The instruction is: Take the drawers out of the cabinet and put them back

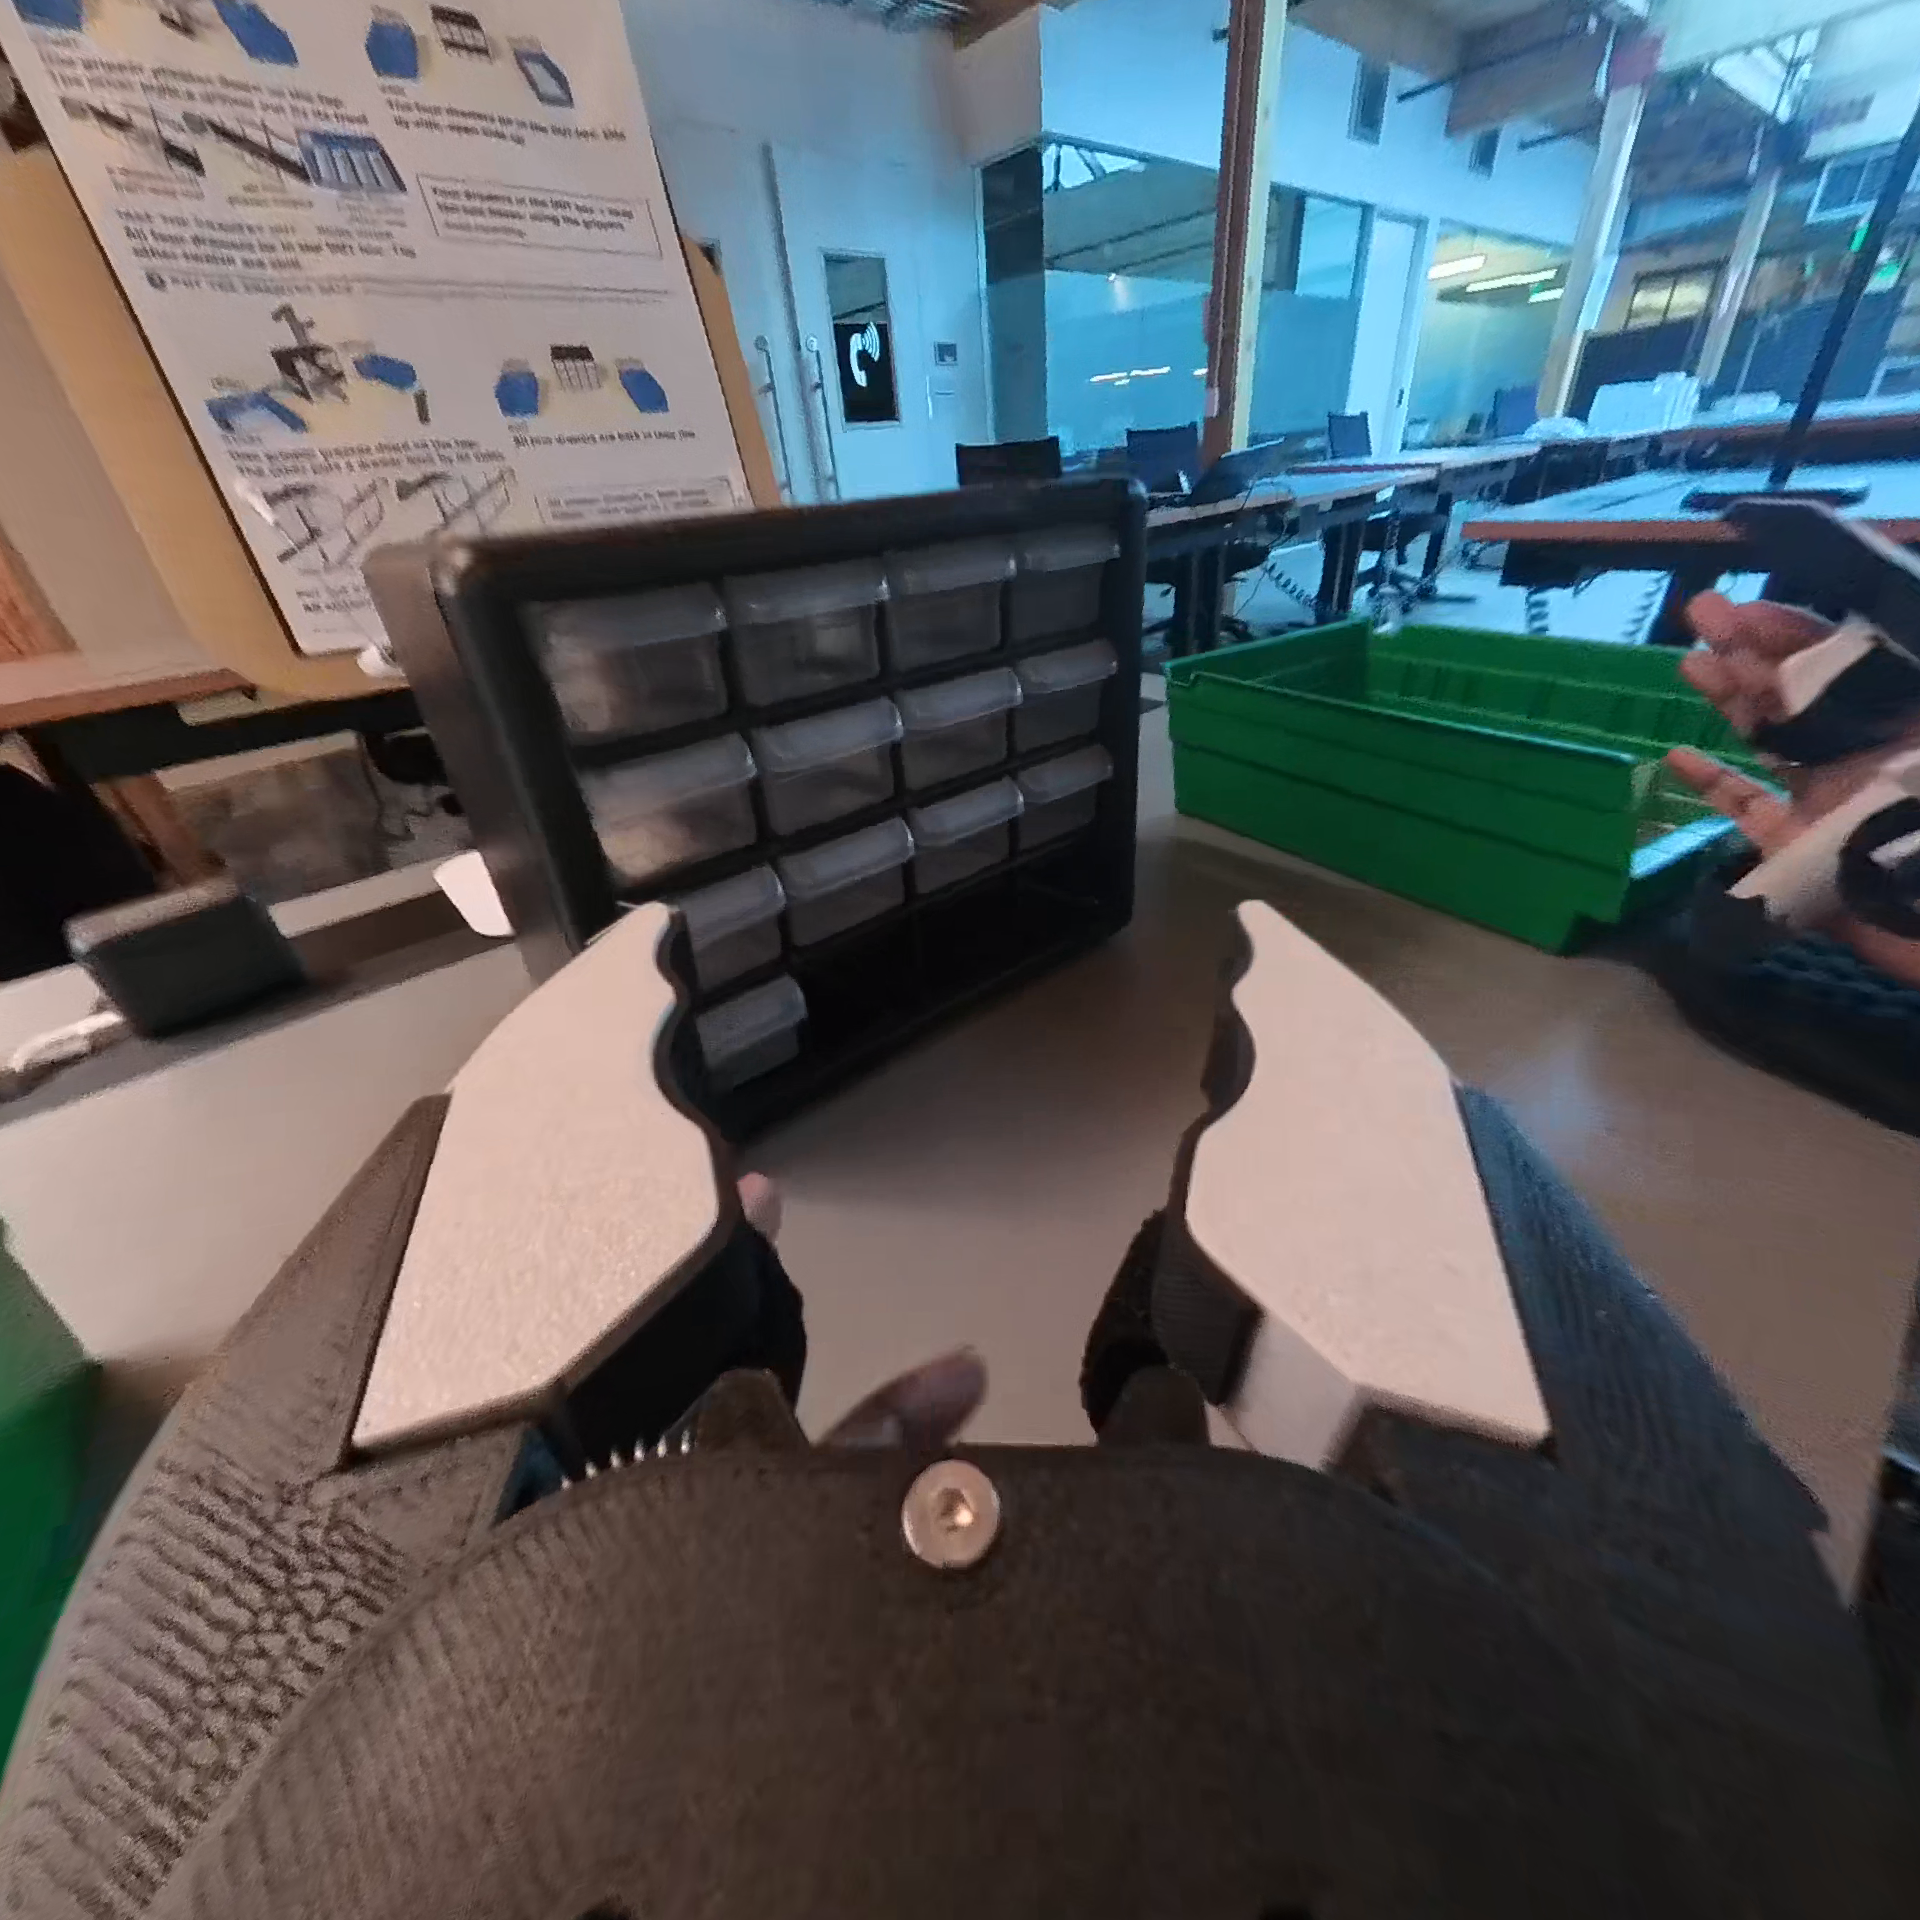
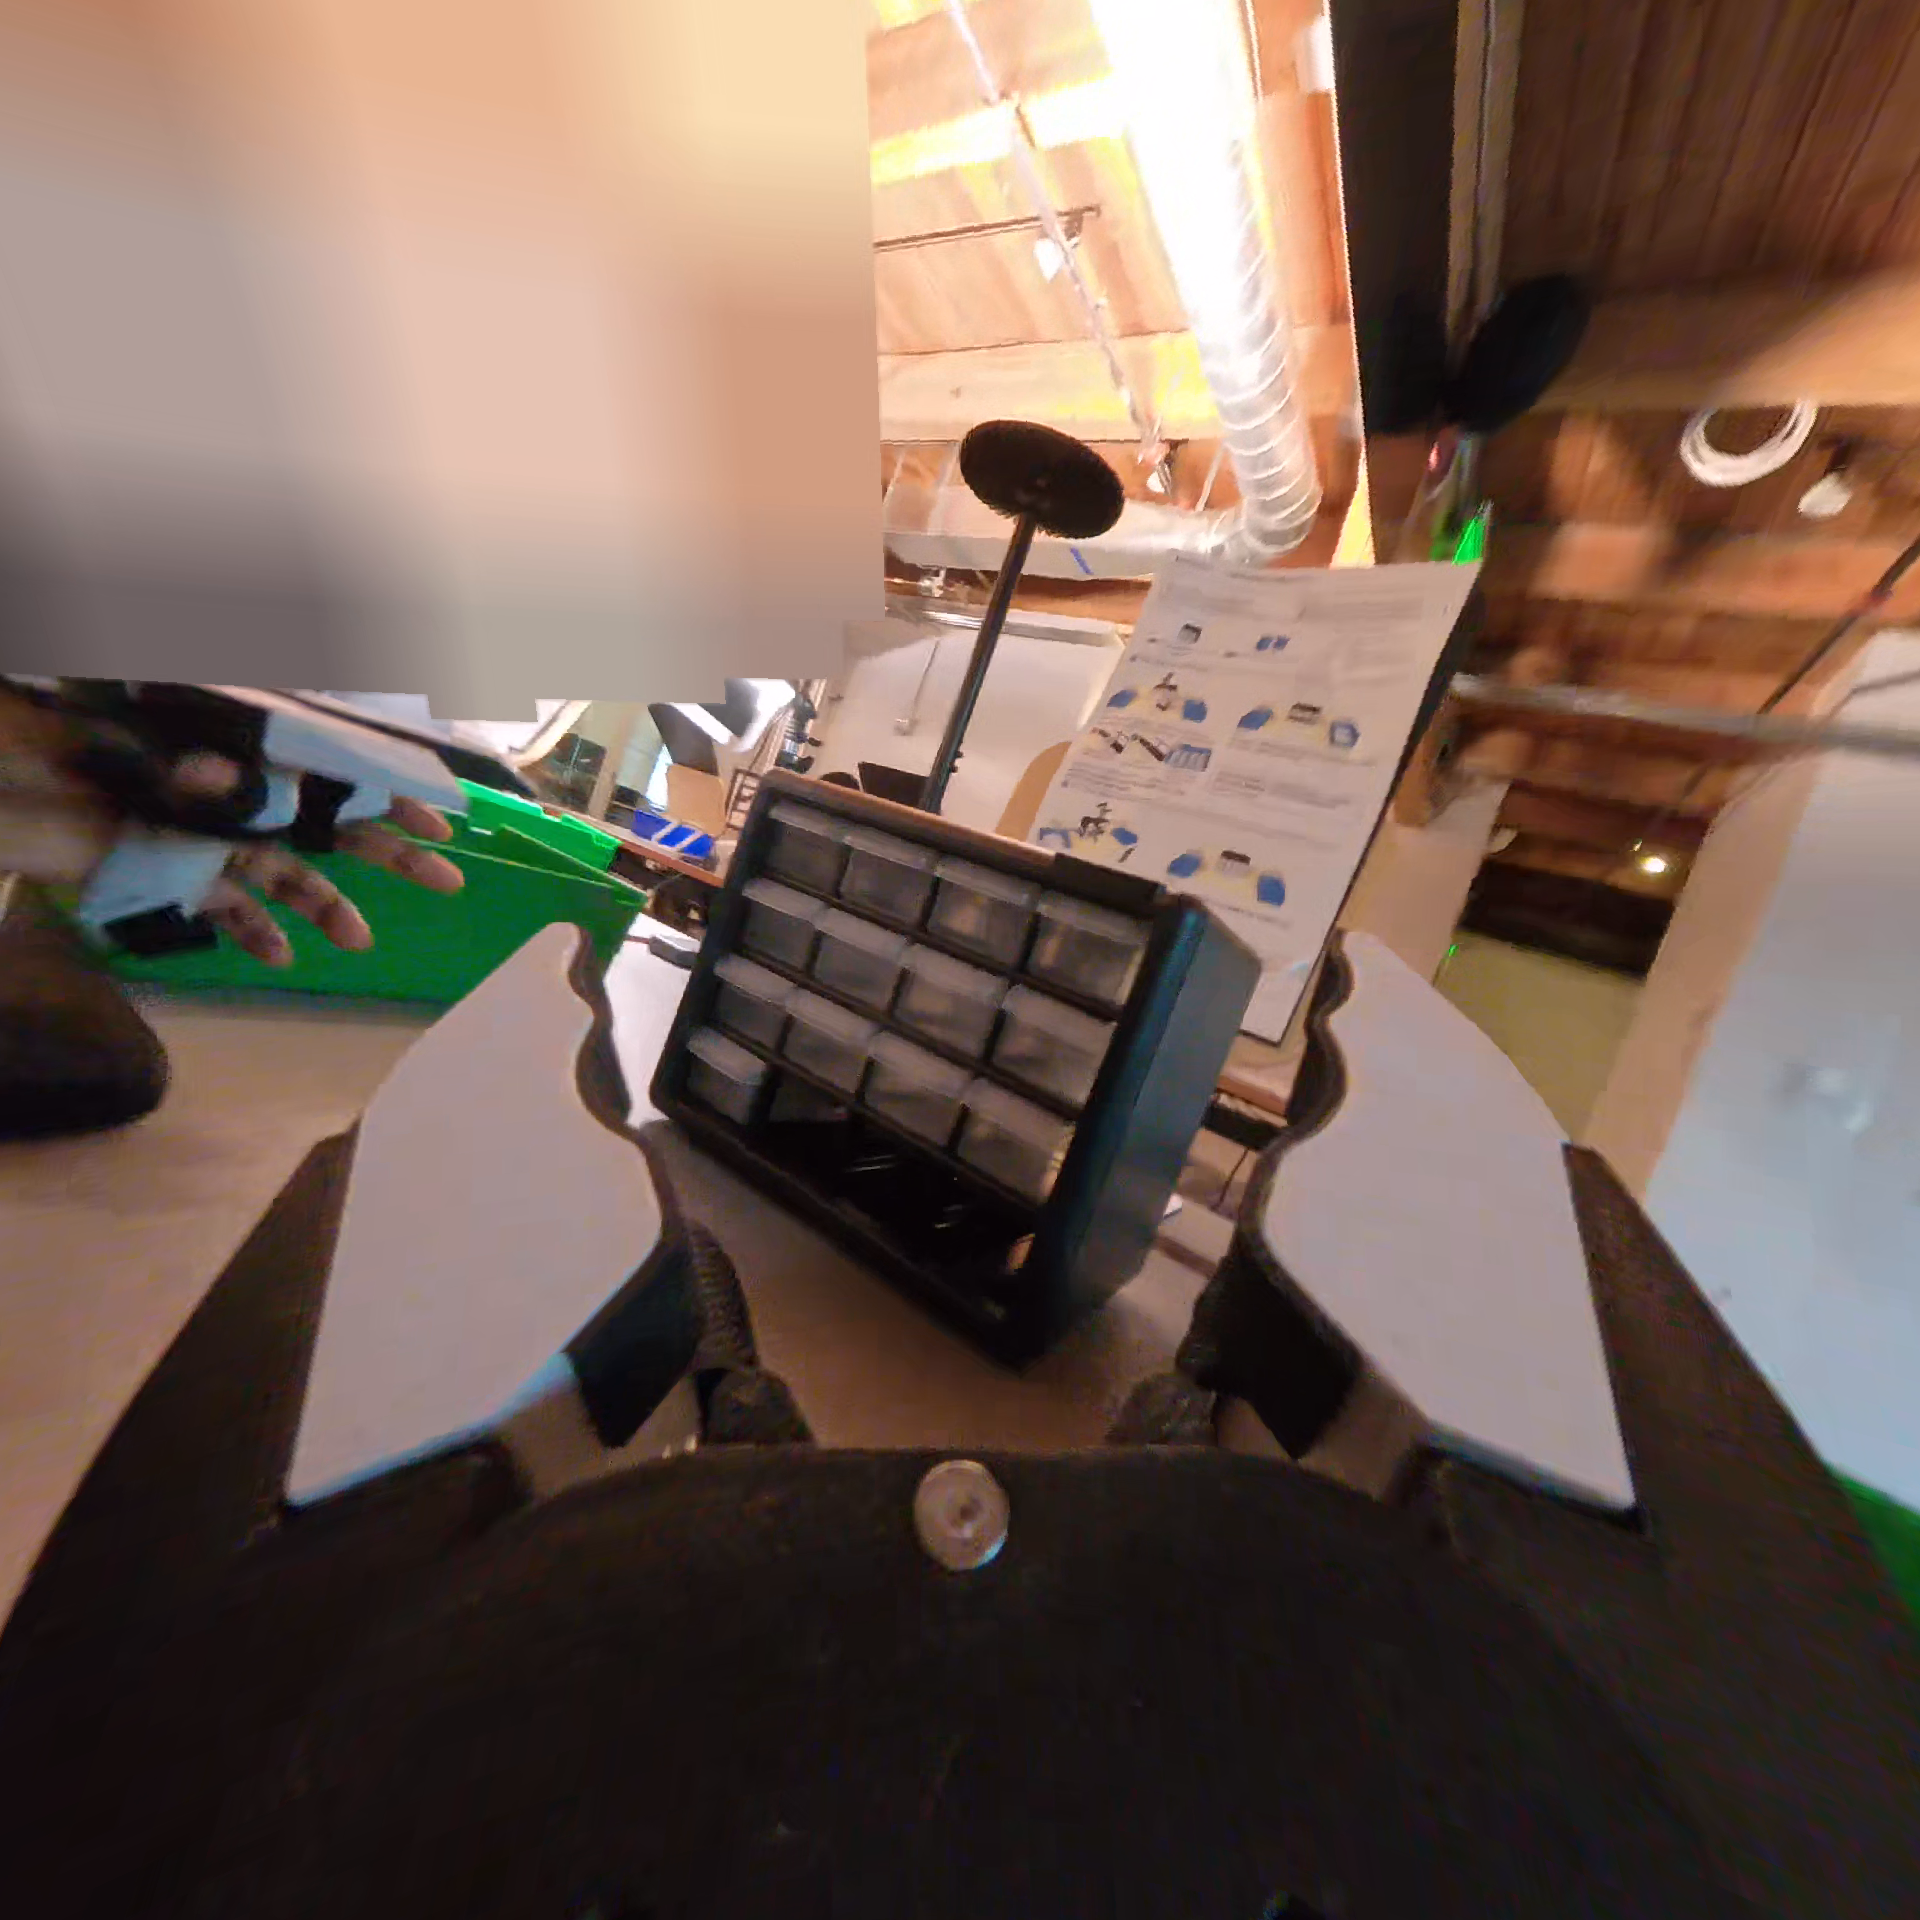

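Note:
A black cabinet [image 1: 800,748] with small clear drawers stands on the grey table. Its upper three rows are full. The bottom row holds one drawer [image 1: 748,1023] at its left end, and the three slots [image 1: 956,966] to the right of it are empty. My left gripper [image 1: 956,925] is open and empty, just short of the cabinet's lower front. In the right wrist view the cabinet [image 2: 935,1039] looks tilted, with the lone bottom drawer [image 2: 727,1075] at the left. My right gripper [image 2: 961,945] is open and empty in front of it.
Stacked green bins [image 1: 1403,769] sit to the right of the cabinet and also show in the right wrist view [image 2: 499,914]. An instruction poster [image 1: 364,260] leans behind it. A small black box [image 1: 187,956] sits at the left. A black stand [image 2: 997,644] rises behind the cabinet.

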### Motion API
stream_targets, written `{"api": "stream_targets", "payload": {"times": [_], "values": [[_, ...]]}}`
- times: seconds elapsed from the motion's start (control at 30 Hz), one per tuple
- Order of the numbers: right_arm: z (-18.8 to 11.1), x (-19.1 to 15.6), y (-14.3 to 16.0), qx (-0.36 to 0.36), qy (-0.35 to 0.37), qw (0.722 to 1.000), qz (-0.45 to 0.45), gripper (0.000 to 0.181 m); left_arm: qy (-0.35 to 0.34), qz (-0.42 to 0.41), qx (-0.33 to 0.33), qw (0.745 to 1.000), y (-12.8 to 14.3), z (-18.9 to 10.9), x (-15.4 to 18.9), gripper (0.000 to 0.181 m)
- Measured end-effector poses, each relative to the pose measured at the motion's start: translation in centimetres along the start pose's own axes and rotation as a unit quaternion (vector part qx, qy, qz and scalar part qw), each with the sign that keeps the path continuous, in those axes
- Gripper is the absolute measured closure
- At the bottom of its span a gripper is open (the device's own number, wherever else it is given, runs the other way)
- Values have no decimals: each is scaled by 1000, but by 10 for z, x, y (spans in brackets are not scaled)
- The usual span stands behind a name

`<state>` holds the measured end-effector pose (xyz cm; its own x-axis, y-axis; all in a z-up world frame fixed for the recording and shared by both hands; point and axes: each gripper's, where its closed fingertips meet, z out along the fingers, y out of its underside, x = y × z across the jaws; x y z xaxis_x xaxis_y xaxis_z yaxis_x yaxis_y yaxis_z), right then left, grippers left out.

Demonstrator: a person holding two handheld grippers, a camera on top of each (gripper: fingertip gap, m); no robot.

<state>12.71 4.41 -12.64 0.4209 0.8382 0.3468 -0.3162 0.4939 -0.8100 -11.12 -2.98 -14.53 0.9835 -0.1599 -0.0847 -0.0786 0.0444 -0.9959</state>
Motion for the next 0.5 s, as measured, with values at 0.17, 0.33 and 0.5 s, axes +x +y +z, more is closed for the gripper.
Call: {"api": "stream_targets", "payload": {"times": [0.17,0.33,0.5], "values": [[-1,1,-17,30,33,998,-41,139,5,-2,-25,1000,-29,13,-20,151],[39,-5,-28,-28,68,993,96,181,-12,2,-2,1000,-52,19,-25,181],[123,21,-8,-174,45,972,151,181,-7,26,-14,1000,-45,28,-14,181]]}}
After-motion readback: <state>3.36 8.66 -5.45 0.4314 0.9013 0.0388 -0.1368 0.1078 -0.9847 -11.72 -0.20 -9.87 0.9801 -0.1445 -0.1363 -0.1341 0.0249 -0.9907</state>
